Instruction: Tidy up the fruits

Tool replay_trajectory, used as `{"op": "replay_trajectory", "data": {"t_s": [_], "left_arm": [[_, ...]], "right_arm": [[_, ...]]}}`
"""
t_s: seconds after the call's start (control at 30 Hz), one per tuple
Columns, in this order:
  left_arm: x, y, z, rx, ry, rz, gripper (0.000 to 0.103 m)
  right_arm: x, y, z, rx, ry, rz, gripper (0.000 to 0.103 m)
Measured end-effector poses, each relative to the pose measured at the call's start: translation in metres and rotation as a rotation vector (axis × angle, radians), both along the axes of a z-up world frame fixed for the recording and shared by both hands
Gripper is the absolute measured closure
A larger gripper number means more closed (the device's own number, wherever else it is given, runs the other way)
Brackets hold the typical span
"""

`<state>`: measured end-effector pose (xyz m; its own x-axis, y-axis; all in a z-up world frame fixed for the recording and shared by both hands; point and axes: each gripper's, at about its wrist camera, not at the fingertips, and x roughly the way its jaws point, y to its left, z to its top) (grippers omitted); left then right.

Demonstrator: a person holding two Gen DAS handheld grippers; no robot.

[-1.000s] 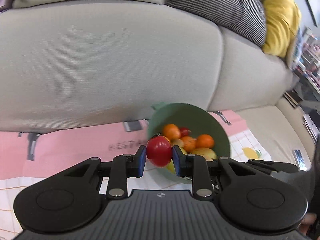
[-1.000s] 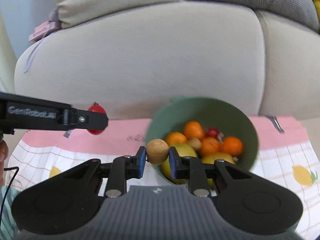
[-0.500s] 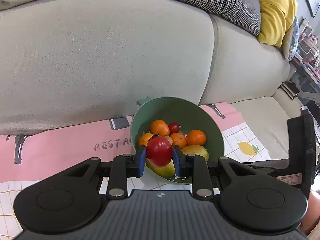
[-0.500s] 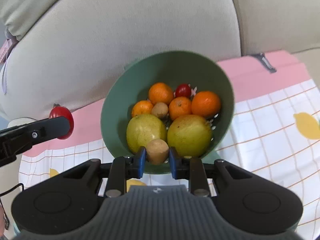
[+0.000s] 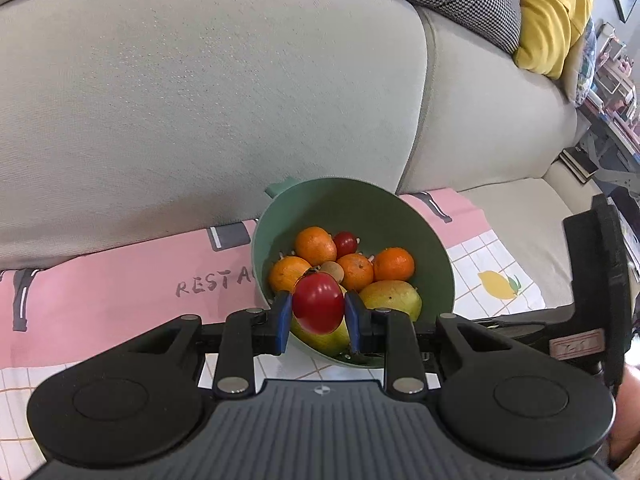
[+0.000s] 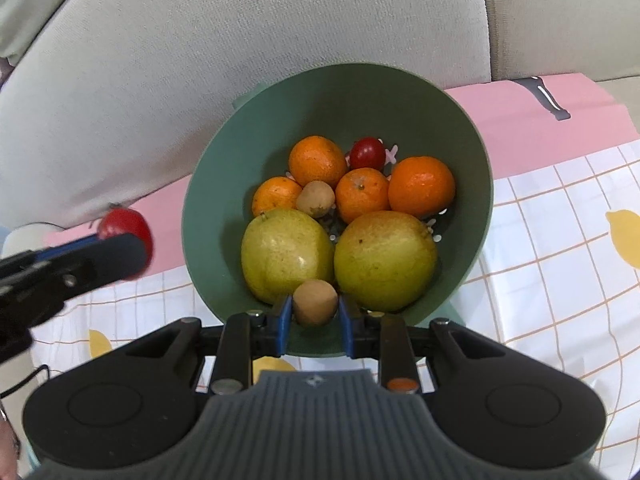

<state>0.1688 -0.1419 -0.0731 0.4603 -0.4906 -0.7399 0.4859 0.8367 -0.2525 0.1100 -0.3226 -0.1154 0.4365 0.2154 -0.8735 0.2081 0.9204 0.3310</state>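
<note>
Right gripper [image 6: 312, 322] has descended over the near rim of the round green plastic bowl [image 6: 460, 128], its jaws just easing around the small tan round fruit [image 6: 315, 302] between them. Left gripper [image 5: 318, 318] clamps the glossy red tomato [image 5: 319, 302] above that rim; both fruits appear ready for release into the bowl.

Both hand-held grippers [image 5: 318, 316] [image 6: 314, 314] tilted down, closed

The bowl [image 6: 200, 216] stands on the cloth [image 6: 560, 208], before the sofa [image 6: 240, 40]. In it, two mangoes [image 6: 384, 260] lie in front, four oranges [image 6: 420, 186] behind them, and a tomato [image 6: 367, 153] rearmost.
</note>
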Motion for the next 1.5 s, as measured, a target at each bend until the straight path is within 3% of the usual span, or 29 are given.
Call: {"op": "replay_trajectory", "data": {"t_s": [0.2, 0.4, 0.57, 0.97, 1.27, 1.5], "left_arm": [[0.002, -0.011, -0.003, 0.012, 0.022, -0.047, 0.072], [0.005, -0.042, -0.019, 0.072, 0.102, -0.138, 0.072], [0.009, -0.057, -0.034, 0.091, 0.162, -0.173, 0.072], [0.014, -0.073, -0.057, 0.212, 0.196, -0.196, 0.071], [-0.001, -0.062, -0.032, 0.237, 0.096, -0.189, 0.057], [-0.028, -0.019, 0.025, 0.195, -0.104, -0.108, 0.054]], "right_arm": [[-0.013, -0.014, 0.018, 0.015, -0.093, -0.049, 0.074], [-0.025, -0.032, 0.032, 0.062, -0.188, -0.112, 0.068], [-0.025, -0.035, 0.03, 0.067, -0.201, -0.118, 0.067], [-0.024, -0.035, 0.022, 0.075, -0.185, -0.109, 0.066], [-0.034, -0.03, 0.037, 0.054, -0.212, -0.098, 0.064], [-0.048, -0.012, 0.075, 0.006, -0.305, -0.068, 0.048]]}}
